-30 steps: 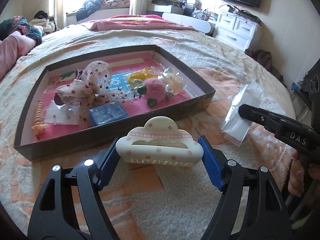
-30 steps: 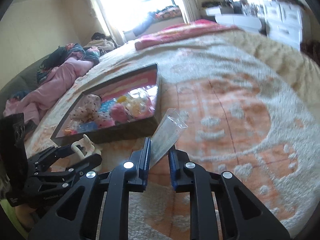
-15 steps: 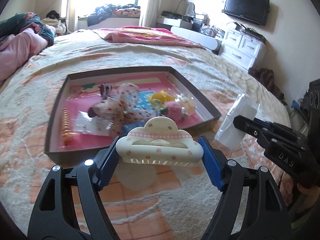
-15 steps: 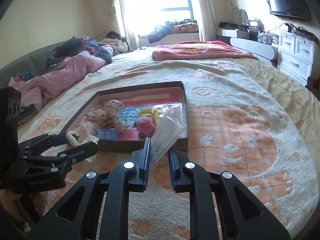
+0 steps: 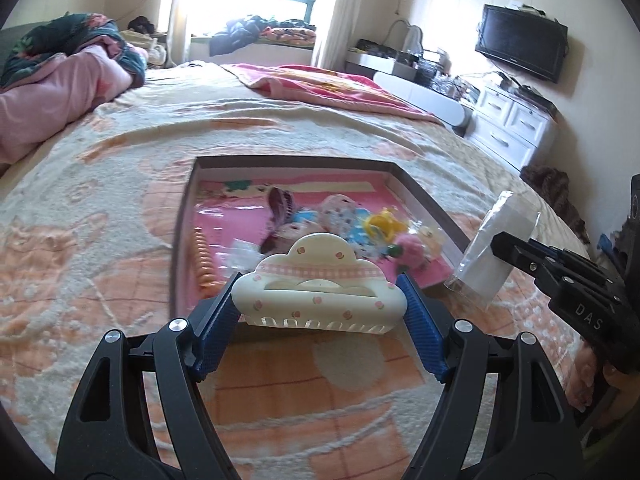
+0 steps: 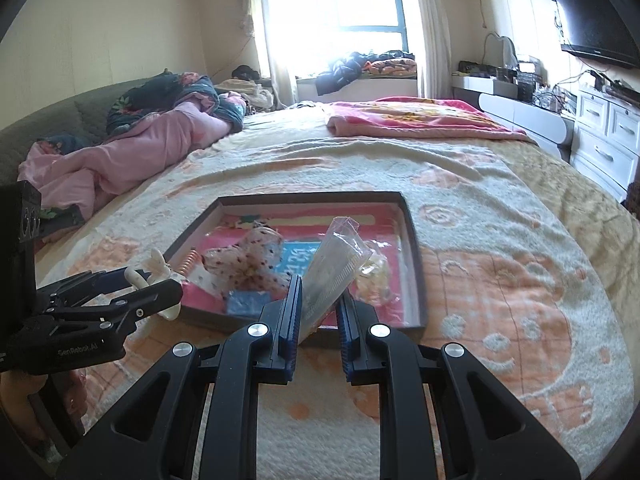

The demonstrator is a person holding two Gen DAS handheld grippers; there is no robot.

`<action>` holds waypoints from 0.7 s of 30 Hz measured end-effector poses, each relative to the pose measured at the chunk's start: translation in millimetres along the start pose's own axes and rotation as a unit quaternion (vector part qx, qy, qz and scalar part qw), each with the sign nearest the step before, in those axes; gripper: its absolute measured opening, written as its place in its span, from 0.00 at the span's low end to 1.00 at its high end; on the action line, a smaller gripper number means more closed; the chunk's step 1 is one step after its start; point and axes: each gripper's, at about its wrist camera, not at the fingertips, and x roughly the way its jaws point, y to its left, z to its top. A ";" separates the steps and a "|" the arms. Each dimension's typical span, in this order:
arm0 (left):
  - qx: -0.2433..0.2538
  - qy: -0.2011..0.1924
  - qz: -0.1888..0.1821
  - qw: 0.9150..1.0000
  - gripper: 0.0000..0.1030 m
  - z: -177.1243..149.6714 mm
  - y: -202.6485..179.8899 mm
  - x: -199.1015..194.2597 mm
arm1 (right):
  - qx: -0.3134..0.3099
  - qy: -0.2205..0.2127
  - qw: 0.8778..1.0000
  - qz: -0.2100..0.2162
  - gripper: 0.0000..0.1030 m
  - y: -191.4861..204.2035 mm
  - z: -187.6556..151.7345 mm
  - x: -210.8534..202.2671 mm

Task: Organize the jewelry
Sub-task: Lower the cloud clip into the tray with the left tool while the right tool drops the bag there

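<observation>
Since a second ago both grippers have lifted and swung, so the box that sat skewed in each view now lies almost square ahead and farther off.

Nearest in the left wrist view, the left gripper (image 5: 319, 307) holds its ribbed blue pads clamped on the two ends of a hair claw (image 5: 319, 290): glossy cream plastic shaped like a cloud, with a pink checked band, tiny rosebuds and translucent teeth along its lower edge. It hangs in the air over the fluffy cream-and-orange blanket (image 5: 344, 384), short of the box's near edge.

To its right, the right gripper (image 6: 317, 322) tilts downward with its jaws nearly together, pinching the lower end of a clear, crinkly plastic bag (image 6: 330, 270) that stands up stiffly between them. A person's fingers (image 5: 582, 384) wrap the handle below.

Beyond both lies the shallow box (image 5: 416, 200), dark-walled cardboard with a pink printed floor. An orange spiral clip (image 5: 203, 262) lies along its left wall; a spotted fabric bow (image 6: 240, 266) lies mid-box, and a yellow piece (image 5: 380, 224) and what may be a pink pompom (image 5: 412, 250), partly hidden, toward the right wall.
</observation>
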 end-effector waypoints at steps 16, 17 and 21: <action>-0.032 -0.015 0.022 0.999 0.65 23.8 39.0 5.2 | -0.022 0.005 1.000 0.007 0.16 20.5 19.7 35.0; -0.031 -0.014 0.024 0.999 0.65 24.8 39.8 7.9 | -0.021 0.006 1.000 0.006 0.16 19.7 21.1 37.6; -0.030 -0.007 0.027 0.999 0.65 27.0 42.8 20.3 | -0.018 0.013 1.000 0.004 0.16 14.5 28.0 51.4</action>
